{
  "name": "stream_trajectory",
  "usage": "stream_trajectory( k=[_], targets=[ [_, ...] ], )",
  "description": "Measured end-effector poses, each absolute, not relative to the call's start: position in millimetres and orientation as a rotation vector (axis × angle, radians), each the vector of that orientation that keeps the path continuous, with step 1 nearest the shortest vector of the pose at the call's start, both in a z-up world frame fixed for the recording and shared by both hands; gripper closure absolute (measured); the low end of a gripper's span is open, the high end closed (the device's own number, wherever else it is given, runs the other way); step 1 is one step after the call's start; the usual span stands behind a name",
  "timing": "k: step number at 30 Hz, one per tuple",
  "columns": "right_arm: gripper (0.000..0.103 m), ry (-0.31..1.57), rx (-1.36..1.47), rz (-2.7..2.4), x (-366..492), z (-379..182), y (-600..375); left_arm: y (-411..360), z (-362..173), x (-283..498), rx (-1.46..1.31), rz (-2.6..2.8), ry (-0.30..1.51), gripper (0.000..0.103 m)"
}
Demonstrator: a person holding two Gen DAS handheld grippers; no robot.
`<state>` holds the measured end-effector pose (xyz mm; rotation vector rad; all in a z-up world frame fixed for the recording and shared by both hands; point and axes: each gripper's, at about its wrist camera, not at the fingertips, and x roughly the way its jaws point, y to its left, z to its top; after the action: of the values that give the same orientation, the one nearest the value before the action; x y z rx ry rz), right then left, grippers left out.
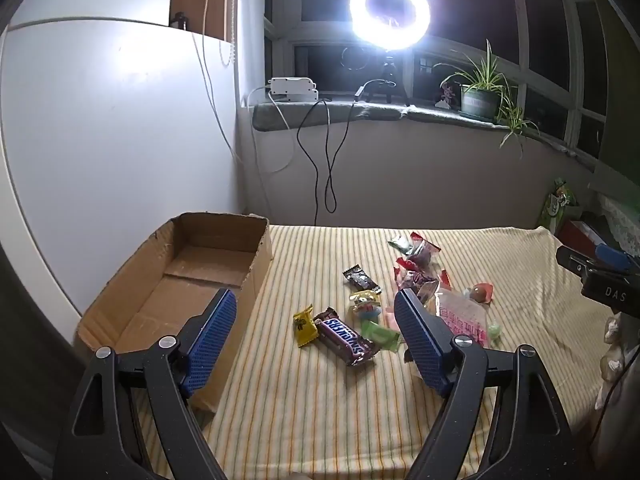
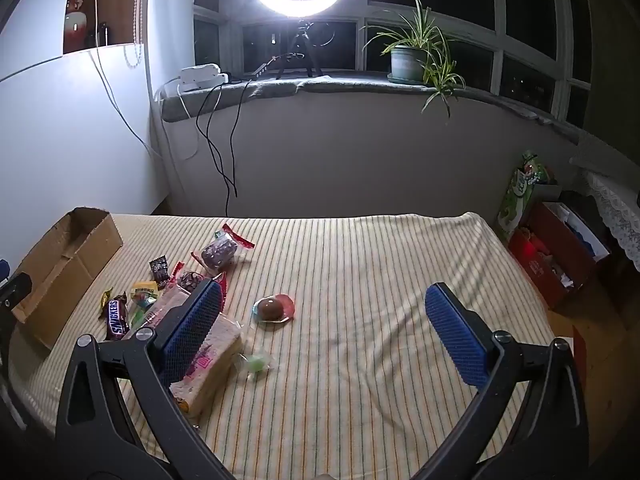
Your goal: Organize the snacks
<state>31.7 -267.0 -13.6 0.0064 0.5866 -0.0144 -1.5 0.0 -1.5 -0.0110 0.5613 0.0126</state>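
Cardboard box (image 1: 176, 280), interior seen from left wrist only. Snacks on striped cloth (image 2: 360, 260): Snickers (image 1: 347, 336) beside box; bread pack (image 2: 212, 356) clearest from right wrist. Left gripper (image 1: 316, 336) and right gripper (image 2: 324, 332) wide apart, empty.

Left gripper (image 1: 316, 312) jaws wide above striped cloth (image 1: 320, 400), Snickers bar (image 1: 346, 336) between, empty cardboard box (image 1: 160, 280) left
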Motion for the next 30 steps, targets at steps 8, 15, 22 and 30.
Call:
stream_trajectory(
  k=[8,15,22,30],
  targets=[
    [0.000,0.582,0.002,-0.017,31.3,-11.5,-265.8,-1.4,-1.1,-0.8,-0.013,0.016,0.562,0.022],
    [0.000,0.585,-0.003,-0.007,30.5,-10.3,-262.8,-1.4,-0.9,-1.9,-0.013,0.015,0.563,0.022],
    [0.000,0.582,-0.002,-0.004,30.2,-9.4,-262.5,0.3,-2.3,-2.9,-0.016,0.012,0.560,0.022],
    [0.000,0.583,-0.003,-0.003,30.1,-9.1,-263.1,0.5,-2.7,-2.5,-0.016,0.011,0.560,0.022]
  ],
)
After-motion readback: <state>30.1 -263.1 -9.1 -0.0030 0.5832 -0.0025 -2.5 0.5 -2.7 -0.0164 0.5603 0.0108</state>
